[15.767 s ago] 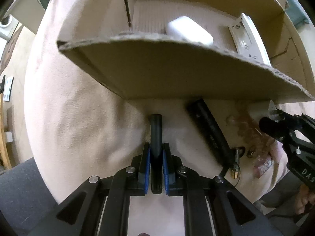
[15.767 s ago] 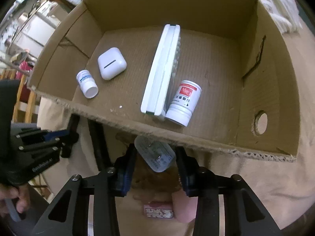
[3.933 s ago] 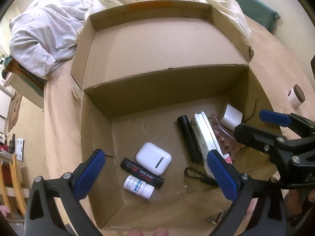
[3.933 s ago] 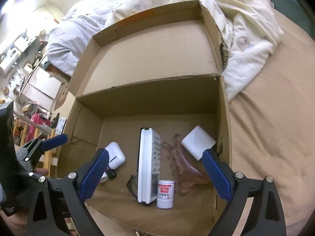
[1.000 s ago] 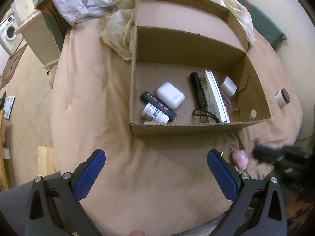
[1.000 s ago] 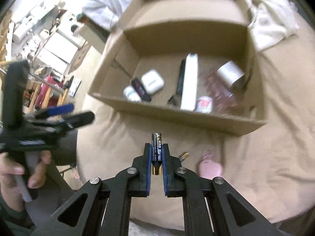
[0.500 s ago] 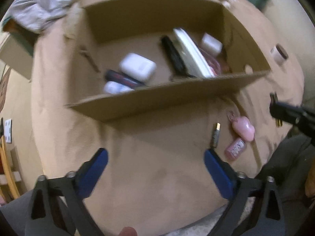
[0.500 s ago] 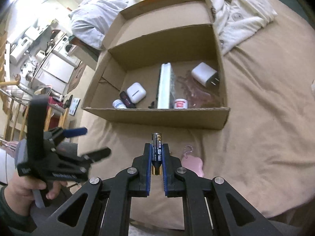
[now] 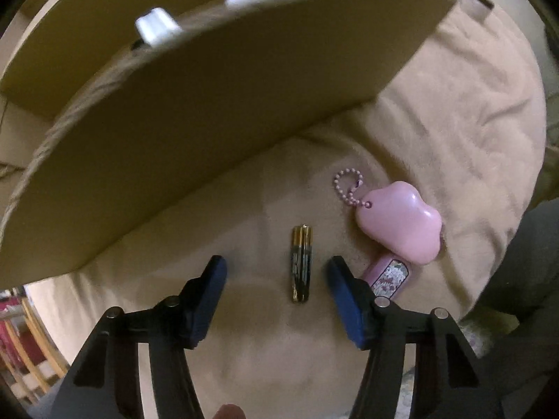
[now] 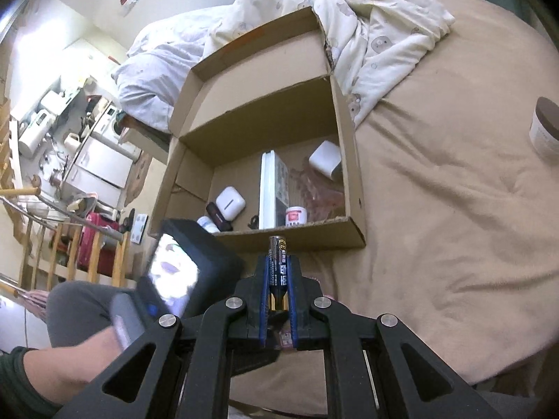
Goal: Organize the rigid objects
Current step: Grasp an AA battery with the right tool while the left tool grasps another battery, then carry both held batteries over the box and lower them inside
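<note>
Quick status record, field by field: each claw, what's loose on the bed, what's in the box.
left claw: open, jaws just closing around a battery lying on the bed, pads not touching
right claw: shut on a second battery
loose beside box: pink charm, small pink case
cardboard box: white earbud case, remote, pill bottle

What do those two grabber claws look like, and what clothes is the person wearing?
Both grabbers are black frames with triangle cut-outs and round silver bolts. The left gripper has blue pads inside its two fingers, and the right gripper has blue pads too. No cables show. A dark green sleeve and grey trousers show in the right wrist view.
</note>
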Action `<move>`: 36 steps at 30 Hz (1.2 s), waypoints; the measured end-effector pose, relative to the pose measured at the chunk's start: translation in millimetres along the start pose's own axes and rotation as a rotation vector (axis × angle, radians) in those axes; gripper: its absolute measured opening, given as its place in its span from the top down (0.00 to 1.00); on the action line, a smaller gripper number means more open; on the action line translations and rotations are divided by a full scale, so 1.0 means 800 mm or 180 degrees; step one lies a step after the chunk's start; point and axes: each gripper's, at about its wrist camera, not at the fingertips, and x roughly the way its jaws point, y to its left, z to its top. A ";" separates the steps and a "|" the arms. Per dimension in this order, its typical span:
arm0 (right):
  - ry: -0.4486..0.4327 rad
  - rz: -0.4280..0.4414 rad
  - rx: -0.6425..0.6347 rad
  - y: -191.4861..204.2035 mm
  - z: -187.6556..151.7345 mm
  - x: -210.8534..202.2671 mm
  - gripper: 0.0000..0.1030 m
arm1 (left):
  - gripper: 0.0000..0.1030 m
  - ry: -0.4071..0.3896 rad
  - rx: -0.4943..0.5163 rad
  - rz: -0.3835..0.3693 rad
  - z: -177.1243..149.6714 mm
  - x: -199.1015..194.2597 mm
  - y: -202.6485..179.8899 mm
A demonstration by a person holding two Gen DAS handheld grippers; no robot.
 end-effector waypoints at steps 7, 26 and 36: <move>-0.0003 0.0028 -0.0014 0.002 0.004 0.001 0.89 | 0.91 0.0008 0.0032 -0.0022 0.006 -0.004 -0.005; 0.0058 -0.0109 -0.0031 0.003 0.003 0.012 0.89 | 0.91 -0.0306 -0.0504 0.0235 -0.030 -0.056 0.080; 0.0079 -0.0185 -0.0135 0.024 0.003 0.024 0.89 | 0.91 -0.0646 -0.0630 0.0338 -0.050 -0.123 0.110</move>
